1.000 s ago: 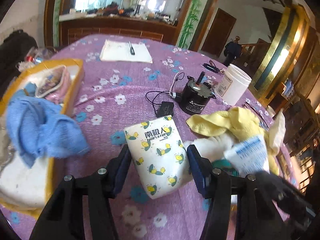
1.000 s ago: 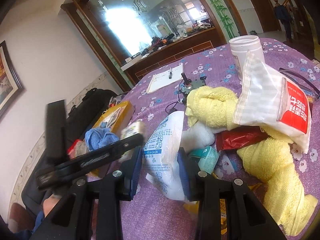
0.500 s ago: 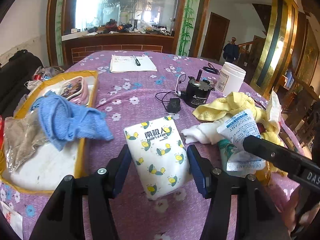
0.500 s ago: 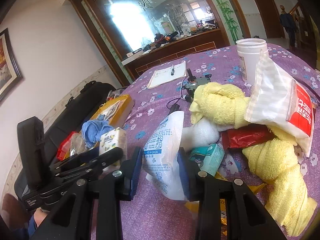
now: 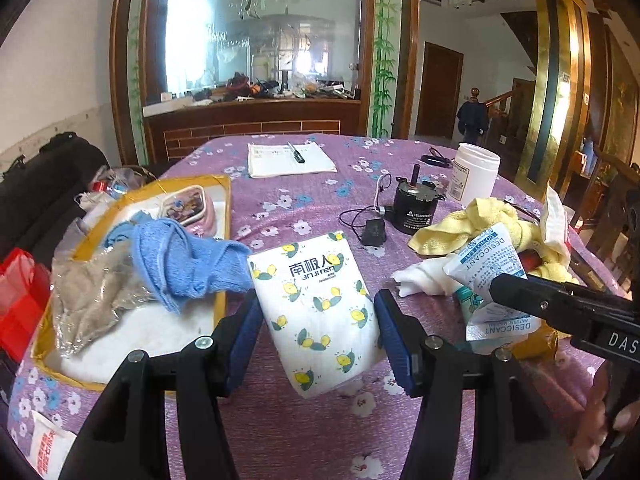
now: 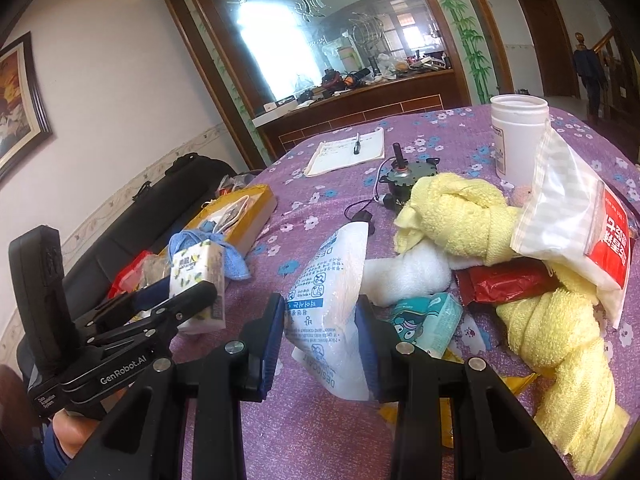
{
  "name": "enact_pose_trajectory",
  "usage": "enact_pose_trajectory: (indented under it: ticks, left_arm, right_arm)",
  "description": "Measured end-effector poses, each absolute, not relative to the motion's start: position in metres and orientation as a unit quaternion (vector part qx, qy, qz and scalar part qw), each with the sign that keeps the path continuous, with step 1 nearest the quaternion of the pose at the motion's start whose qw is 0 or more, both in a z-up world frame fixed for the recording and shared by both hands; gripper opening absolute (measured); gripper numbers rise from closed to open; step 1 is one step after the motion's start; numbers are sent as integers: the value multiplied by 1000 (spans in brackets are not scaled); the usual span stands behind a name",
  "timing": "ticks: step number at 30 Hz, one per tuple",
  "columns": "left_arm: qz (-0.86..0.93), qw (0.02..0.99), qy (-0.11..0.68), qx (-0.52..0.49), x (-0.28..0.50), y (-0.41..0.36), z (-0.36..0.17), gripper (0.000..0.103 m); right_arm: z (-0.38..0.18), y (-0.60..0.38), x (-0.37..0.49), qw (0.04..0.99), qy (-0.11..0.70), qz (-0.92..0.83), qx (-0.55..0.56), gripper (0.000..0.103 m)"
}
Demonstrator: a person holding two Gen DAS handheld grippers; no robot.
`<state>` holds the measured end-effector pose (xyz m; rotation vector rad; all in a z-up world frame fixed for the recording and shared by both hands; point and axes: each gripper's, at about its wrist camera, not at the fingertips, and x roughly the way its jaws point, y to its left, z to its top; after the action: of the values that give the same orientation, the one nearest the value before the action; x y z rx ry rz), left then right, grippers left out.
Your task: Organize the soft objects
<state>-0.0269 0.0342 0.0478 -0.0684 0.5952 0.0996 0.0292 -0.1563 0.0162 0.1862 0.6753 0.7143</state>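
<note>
Left tool [image 5: 316, 332] pinching the tissue pack [image 5: 316, 312], right tool [image 6: 320, 336] pinching the desiccant bag [image 6: 326, 300]: carry both level over the yellow-rimmed tray [image 5: 224, 216].

"DESICCANT" on white sachet [image 5: 490, 276]

Red bag [image 5: 18, 300] cut off at left edge; notepad [image 5: 288, 158] writing too small.

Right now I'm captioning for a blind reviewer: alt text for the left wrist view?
The left gripper grips a white tissue pack printed with lemons above a purple floral tablecloth. To its left, a yellow-rimmed tray holds a blue towel; to its right, the right gripper holds a desiccant pouch.
</note>
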Motion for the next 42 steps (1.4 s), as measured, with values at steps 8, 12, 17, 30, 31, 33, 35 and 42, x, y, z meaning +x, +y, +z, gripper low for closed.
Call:
enact_pose_trajectory:
  ticks: [8, 12, 17, 30, 31, 33, 35, 42]
  left_arm:
    - [60, 957, 280, -38, -41, 47, 50, 57]
    - [66, 958, 276, -47, -48, 56, 52, 57]
    - [74, 960, 265, -56, -62, 70, 59, 57]
    - [167, 951, 239, -100, -92, 155, 69, 57]
    - [171, 950, 238, -102, -93, 160, 68, 57]
    - [184, 948, 238, -105, -92, 170, 66, 57]
    - [188, 946, 240, -112, -90, 178, 64, 57]
    - [192, 942, 247, -121, -74, 194, 55, 57]
  right_arm:
    - [16, -153, 30, 878, 325, 341, 85, 39]
    - [14, -151, 31, 877, 328, 339, 85, 39]
    - [14, -150, 31, 875, 330, 343, 87, 38]
    - [28, -123, 8, 841, 350, 400, 101, 39]
    - [30, -119, 6, 837, 353, 406, 101, 39]
    - [35, -108, 1, 829, 356, 420, 97, 39]
    - [43, -94, -2, 823, 355, 435, 90, 39]
    - [54, -20, 8, 808, 356, 464, 69, 39]
